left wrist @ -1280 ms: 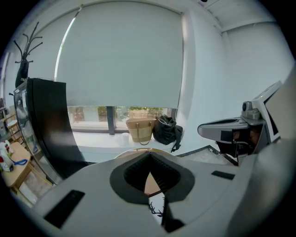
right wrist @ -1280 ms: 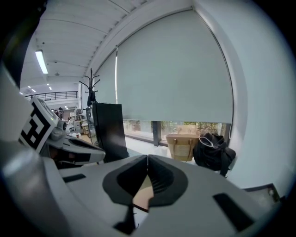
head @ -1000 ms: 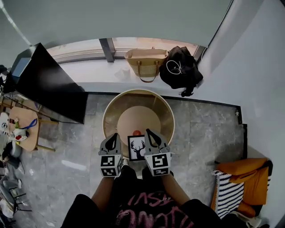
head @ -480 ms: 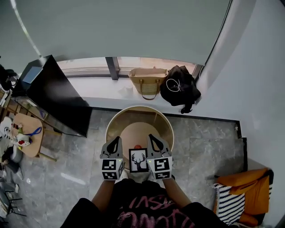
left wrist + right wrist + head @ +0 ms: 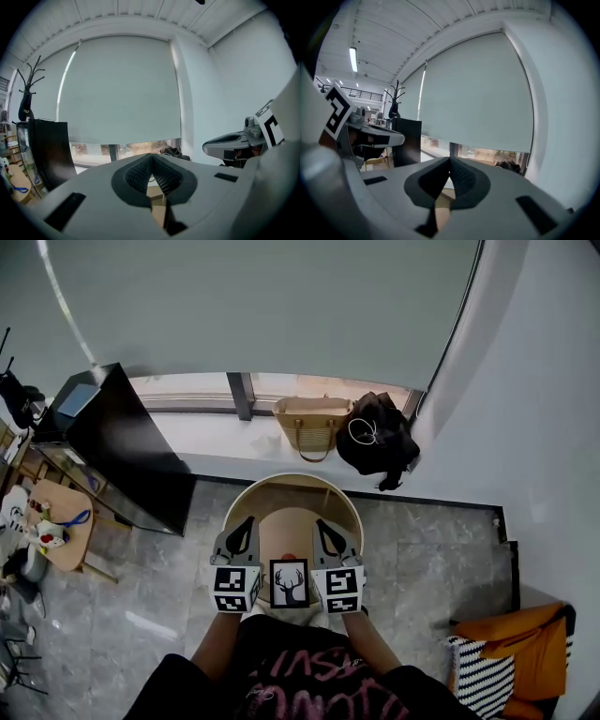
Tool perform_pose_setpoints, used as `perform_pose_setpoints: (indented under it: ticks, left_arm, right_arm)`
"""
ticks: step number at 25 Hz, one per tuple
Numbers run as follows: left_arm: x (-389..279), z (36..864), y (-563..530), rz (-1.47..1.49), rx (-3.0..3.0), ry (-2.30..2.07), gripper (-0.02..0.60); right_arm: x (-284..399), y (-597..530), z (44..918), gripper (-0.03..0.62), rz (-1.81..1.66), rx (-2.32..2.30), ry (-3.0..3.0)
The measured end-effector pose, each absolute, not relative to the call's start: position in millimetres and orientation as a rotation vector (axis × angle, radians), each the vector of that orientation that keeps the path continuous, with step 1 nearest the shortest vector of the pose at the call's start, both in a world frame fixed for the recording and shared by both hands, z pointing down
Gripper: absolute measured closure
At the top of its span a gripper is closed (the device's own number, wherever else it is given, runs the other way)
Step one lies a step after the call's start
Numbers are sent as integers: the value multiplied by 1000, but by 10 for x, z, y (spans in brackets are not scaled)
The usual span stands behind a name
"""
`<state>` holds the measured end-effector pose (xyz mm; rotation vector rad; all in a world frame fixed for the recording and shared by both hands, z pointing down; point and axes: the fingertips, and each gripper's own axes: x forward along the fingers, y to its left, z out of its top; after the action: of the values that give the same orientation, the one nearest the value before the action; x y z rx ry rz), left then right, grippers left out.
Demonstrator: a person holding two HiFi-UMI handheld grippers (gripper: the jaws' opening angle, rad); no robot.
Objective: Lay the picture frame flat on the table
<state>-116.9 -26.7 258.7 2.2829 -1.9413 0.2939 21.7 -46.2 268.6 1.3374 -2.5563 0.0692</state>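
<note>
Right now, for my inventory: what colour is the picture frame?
The picture frame is black, around a white deer print; head view shows it best.

Quick headcount. Two grippers: left gripper (image 5: 246, 527) and right gripper (image 5: 322, 527). Two marker cubes, one apiece: left cube (image 5: 234, 589), right cube (image 5: 344, 589). One picture frame (image 5: 289, 583), with one deer head printed on it. One round table (image 5: 281, 486), and on it one small reddish thing (image 5: 289, 559), too tiny to tell what. Two bags by the window: one tan woven bag (image 5: 311, 423), one black bag (image 5: 380, 439). One big black panel (image 5: 122, 460). One small wooden side table (image 5: 52, 498). One orange cushion (image 5: 511, 634), one striped cloth (image 5: 473, 662). One coat stand (image 5: 29, 89).
</note>
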Motion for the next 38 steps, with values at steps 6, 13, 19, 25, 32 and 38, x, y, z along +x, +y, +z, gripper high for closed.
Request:
perform_pose_setpoints:
  ticks: [6,13,19,25,32,38]
  left_arm:
    - [-1197,2415,-256,234,2296,-1951,571]
    - [-1227,2339,-314,266,2345,-1940,571]
    - [-1359,2358,-343,232,2351,-1928,571]
    - [-1487,2369,-409,230,2363,-1923,571]
    - [-1605,2406,-470,242,2371,-1915,571]
    - [-1652,2370,-519,222,2378,-1927,571]
  right_arm:
    - [305,-492,2567,572,54,1374,-2556]
    - [264,-553,2448,574,38,1409,-2564]
    - [86,-549,2387,574,5,1392,-2571]
    - [-44,-587,2378,574,-24,1397,-2554]
    - [-100,-663,2421,574,-12,1422,-2536]
    - [-133,-724,2394,574,-21,1432,-2537]
